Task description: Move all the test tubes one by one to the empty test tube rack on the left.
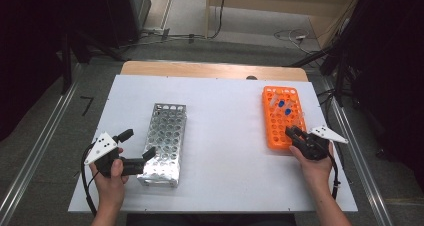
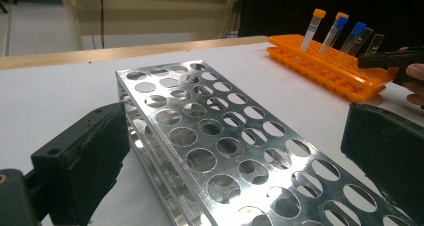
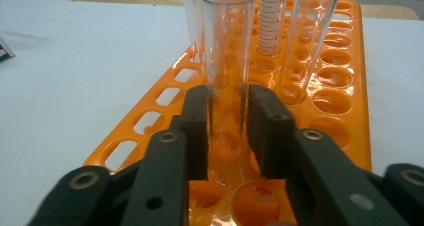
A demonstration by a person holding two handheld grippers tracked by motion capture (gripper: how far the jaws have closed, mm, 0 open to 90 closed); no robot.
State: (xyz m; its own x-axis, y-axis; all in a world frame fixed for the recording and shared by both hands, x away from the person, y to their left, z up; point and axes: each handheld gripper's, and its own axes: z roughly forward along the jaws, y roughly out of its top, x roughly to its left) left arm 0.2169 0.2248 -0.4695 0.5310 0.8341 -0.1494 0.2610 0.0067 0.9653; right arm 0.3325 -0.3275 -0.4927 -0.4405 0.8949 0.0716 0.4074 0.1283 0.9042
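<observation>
Your right tool sits at about 4 o'clock on the table, its tip at the near end of the orange rack; your left tool, jaws wide apart and holding nothing, rests against the metal rack at 8 o'clock. In the left gripper view every hole of the metal rack is empty, while the capped tubes stand in the orange rack at 2 o'clock. In the right gripper view the jaws have nearly met around a clear tube seated in its hole. Judging from this, the transfer has barely begun: no tube moved yet.
</observation>
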